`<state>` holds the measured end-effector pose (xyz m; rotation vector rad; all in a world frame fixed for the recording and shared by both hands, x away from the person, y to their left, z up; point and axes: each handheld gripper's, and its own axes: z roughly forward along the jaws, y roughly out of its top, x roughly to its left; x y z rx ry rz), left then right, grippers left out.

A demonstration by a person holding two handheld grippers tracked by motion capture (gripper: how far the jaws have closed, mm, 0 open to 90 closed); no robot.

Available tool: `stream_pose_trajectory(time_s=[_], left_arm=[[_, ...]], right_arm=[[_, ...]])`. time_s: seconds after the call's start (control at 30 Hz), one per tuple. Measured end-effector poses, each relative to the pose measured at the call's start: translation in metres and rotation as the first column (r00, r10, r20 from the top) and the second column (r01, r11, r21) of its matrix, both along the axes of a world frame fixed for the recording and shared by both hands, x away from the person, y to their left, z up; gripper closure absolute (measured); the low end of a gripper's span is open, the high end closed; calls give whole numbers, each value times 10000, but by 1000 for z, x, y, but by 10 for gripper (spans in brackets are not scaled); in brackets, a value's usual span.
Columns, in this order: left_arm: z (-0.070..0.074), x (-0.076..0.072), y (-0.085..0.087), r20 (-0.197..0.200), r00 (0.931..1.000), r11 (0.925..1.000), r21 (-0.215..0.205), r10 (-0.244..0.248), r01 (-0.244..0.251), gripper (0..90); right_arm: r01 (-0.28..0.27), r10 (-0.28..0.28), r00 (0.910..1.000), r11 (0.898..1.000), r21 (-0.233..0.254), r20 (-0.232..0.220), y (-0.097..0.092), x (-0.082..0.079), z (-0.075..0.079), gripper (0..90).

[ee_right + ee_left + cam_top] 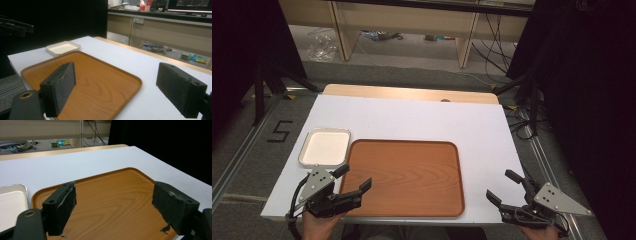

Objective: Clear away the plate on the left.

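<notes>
A brown wooden tray (404, 177) lies bare on the white table top (412, 120), near the front edge. A small white square dish (325, 146) sits just off the tray's far left corner. My left gripper (353, 178) hovers over the tray's near left corner, jaws wide open and nothing between them. My right gripper (503, 186) is at the table's front right corner, right of the tray, also open and holding nothing. From the left gripper view the tray (110, 197) lies between the jaws. The right gripper view takes in the tray (82, 77) and the dish (63, 47).
Past the table's wooden far edge (412, 93) is a grey floor with cables and a wooden bench frame (407, 25). Black curtains stand on both sides. A black tripod leg (259, 90) stands at the left. The table drops off close behind both grippers.
</notes>
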<state>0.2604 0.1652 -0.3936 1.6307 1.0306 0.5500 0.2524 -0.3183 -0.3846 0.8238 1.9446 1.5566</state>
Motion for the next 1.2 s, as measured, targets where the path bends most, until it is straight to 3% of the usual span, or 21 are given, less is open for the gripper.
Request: stream_pose_trajectory(time_s=[0.5, 0.7, 0.8, 1.2], left_arm=[[-1, 3, 1, -135, 9999, 10000, 43, 75, -74, 202], [-2, 8, 5, -265, 9981, 9985, -6, 554, -555, 207], [-4, 13, 8, -402, 9964, 9972, 9, 744, -744, 209], [-8, 27, 14, -619, 9928, 9942, 383, 1030, -1007, 223]], right_arm=[[-14, 14, 10000, 10000, -36, -40, 0, 0, 0, 167], [140, -140, 9999, 9999, 59, -53, 1, 0, -1, 168], [-53, 52, 10000, 9999, -94, -36, 1, 1, 0, 168], [18, -19, 10000, 9998, -173, -63, 1, 0, 0, 168]])
